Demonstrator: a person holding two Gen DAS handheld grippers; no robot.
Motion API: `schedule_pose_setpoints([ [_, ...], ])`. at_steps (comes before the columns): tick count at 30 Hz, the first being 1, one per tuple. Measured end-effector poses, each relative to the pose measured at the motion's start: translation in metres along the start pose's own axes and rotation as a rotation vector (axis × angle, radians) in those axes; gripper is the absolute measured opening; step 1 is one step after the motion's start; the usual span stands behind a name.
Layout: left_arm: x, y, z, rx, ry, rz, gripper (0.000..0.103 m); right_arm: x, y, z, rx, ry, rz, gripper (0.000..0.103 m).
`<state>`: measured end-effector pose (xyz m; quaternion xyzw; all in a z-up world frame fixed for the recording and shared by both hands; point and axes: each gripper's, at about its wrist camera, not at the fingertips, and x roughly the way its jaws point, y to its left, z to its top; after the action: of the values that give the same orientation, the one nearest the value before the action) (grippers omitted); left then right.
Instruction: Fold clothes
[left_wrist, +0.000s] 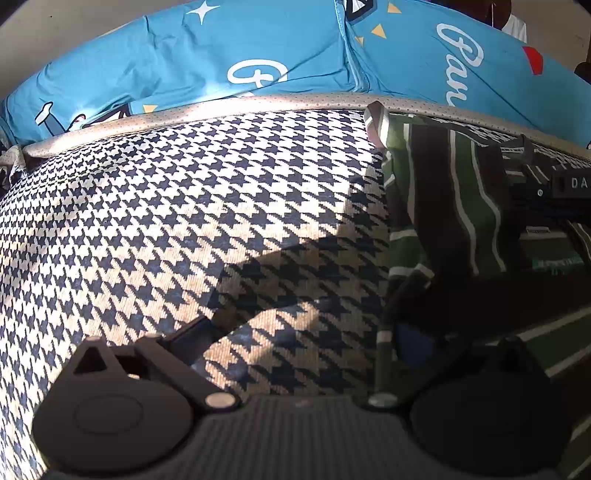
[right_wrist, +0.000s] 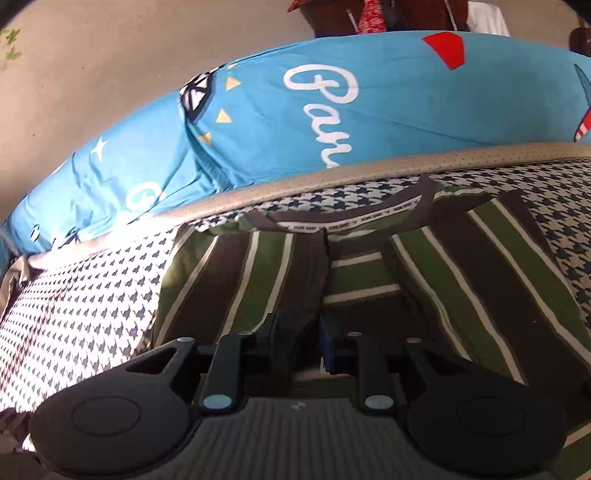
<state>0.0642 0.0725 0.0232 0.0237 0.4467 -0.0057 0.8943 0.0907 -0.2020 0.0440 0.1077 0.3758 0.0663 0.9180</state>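
Observation:
A green, brown and white striped shirt (right_wrist: 369, 266) lies on a houndstooth-patterned cover (left_wrist: 184, 221), collar toward the far edge and both sides folded in toward the middle. My right gripper (right_wrist: 301, 332) is shut on the inner edge of the shirt's left flap, which runs down between its fingers. In the left wrist view the shirt (left_wrist: 443, 206) sits at the right. My left gripper (left_wrist: 303, 328) is open wide over the cover, its right finger (left_wrist: 413, 343) at the shirt's left edge. The right gripper (left_wrist: 554, 184) shows at the far right of that view, its tips hidden.
A beige piped edge (left_wrist: 221, 107) borders the cover at the far side. Behind it lie blue printed pillows (right_wrist: 295, 110) against a beige wall (right_wrist: 110, 55). Houndstooth cover stretches to the left of the shirt.

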Motion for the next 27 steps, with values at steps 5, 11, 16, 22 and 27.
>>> schedule_pose_setpoints([
  [5,-0.001,0.000,-0.001,-0.012,-0.006,0.019,0.103,-0.004,0.010,-0.014,-0.066,0.054,0.071,0.030],
  [11,-0.001,-0.001,0.000,-0.018,-0.003,0.026,0.103,-0.003,0.019,-0.024,-0.091,0.065,0.067,0.031],
  [16,-0.001,-0.001,0.000,-0.017,0.001,0.030,0.103,-0.006,0.019,-0.027,-0.086,0.052,0.052,0.019],
  [22,-0.002,0.000,0.000,-0.010,0.003,0.030,0.103,-0.019,0.022,-0.026,-0.089,0.066,0.028,0.007],
  [27,-0.005,-0.001,-0.001,-0.005,0.010,0.033,0.103,-0.027,0.027,-0.031,-0.101,0.087,0.018,0.006],
])
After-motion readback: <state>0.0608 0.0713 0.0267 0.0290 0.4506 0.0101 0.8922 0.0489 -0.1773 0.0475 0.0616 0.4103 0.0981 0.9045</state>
